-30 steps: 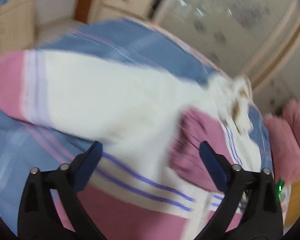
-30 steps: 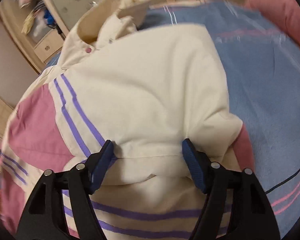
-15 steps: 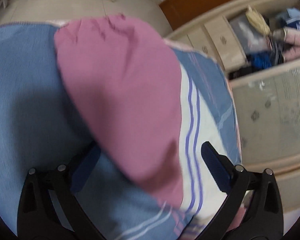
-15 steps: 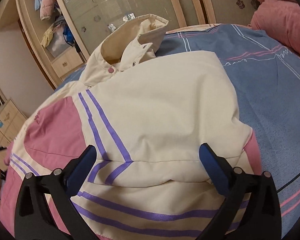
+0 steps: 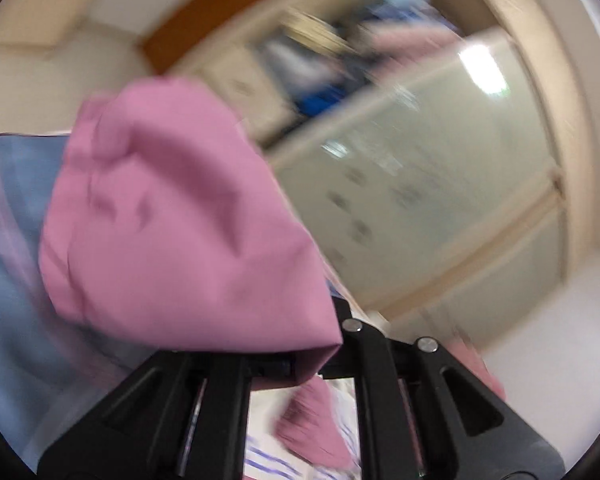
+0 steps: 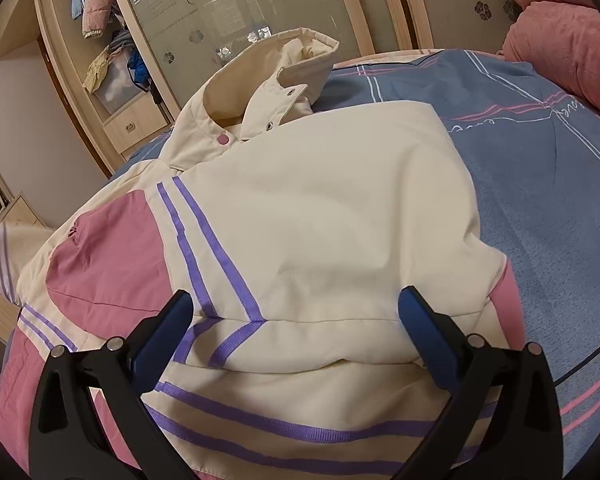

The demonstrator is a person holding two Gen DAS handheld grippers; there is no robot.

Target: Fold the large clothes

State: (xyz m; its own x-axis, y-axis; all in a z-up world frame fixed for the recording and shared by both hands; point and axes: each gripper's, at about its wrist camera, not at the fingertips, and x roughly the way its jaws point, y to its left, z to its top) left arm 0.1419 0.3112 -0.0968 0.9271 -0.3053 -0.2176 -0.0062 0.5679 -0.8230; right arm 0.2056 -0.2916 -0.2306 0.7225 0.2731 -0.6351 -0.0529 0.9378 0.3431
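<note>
a blue bedspread (image 6: 532,184) with thin pink and white stripes covers the bed, soft and faintly napped. pale wooden wardrobes with frosted glass doors (image 6: 228,12) printed with small flowers stand at 12 o'clock in the right wrist view; an open shelf of crumpled clothes (image 6: 108,56) sits at 10 o'clock and plush pink cushions (image 6: 564,40) at 2 o'clock.

the cream, pink and purple-striped padded jacket (image 6: 320,232) lies across the bedspread, smooth woven cloth with ribbon stripes, its stand-up collar (image 6: 284,64) with snap buttons toward 12 o'clock.

the right gripper (image 6: 296,324) hovers low over the folded cream panel, its blue-padded fingers (image 6: 428,332) spread wide, holding nothing.

the left wrist view is motion-blurred. the left gripper (image 5: 300,360) is clamped on the jacket's wrinkled pink sleeve (image 5: 180,224), which bulges toward 10 o'clock and hides the fingertips.
</note>
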